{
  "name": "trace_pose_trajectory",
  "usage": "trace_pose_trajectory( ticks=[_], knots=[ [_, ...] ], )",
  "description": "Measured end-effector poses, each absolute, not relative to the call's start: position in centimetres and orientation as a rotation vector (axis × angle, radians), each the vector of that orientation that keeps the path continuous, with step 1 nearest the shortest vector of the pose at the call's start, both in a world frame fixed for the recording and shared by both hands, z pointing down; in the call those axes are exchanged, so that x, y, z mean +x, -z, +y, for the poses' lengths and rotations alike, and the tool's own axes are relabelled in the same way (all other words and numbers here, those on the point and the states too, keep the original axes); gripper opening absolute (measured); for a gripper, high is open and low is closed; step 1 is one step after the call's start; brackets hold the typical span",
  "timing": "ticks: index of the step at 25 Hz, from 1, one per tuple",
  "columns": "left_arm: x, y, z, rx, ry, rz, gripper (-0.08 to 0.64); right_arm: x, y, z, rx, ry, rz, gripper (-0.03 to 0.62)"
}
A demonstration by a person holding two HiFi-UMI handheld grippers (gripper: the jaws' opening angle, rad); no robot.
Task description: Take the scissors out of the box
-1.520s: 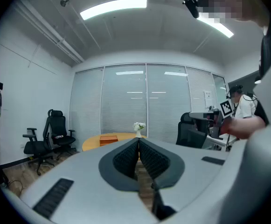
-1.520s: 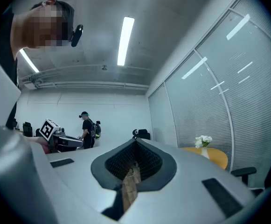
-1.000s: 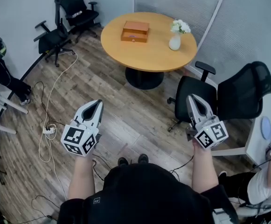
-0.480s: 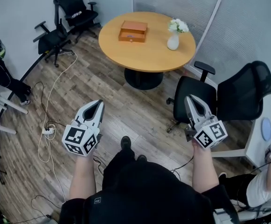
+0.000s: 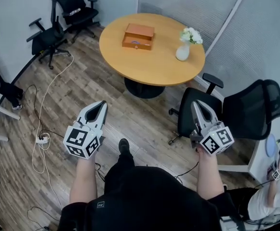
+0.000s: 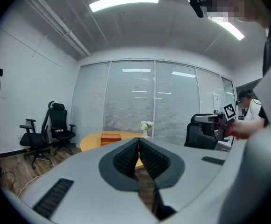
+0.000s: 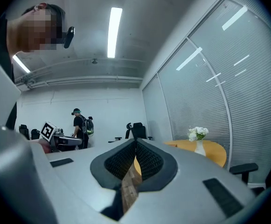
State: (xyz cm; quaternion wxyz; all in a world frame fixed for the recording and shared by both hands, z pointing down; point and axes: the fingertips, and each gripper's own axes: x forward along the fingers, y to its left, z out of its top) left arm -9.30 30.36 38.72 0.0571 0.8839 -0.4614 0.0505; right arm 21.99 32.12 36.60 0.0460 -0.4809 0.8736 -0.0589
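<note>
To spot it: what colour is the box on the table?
The box is orange-brown; head view shows it best.

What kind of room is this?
Probably a small office meeting room: there is a round wooden table, black swivel chairs stand nearby, and glass walls with blinds close it in.

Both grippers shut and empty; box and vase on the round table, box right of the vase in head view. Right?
No: the head view shows the box left of the vase on the round table. The left gripper and right gripper are shut and empty, as said.
</note>
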Motion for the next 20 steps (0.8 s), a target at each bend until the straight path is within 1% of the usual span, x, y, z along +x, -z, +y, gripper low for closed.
trace_pose_trajectory(
  ticks=[8,13,20],
  knots=[
    [-14.0,-38.6,19.5,2.674,-0.174,-1.377,0.014,15.9,-36.0,20.6,-1.434,0.218,2.699,0.038],
    [-16.5,-37.9,15.3,2.684,-0.16,-1.367,0.014,12.5,-35.6,16.6,-1.416,0.24,2.721,0.038],
    [-17.9,-37.7,12.2,2.695,-0.158,-1.348,0.014,12.0,-33.8,13.9,-1.435,0.18,2.691,0.038]
  ],
)
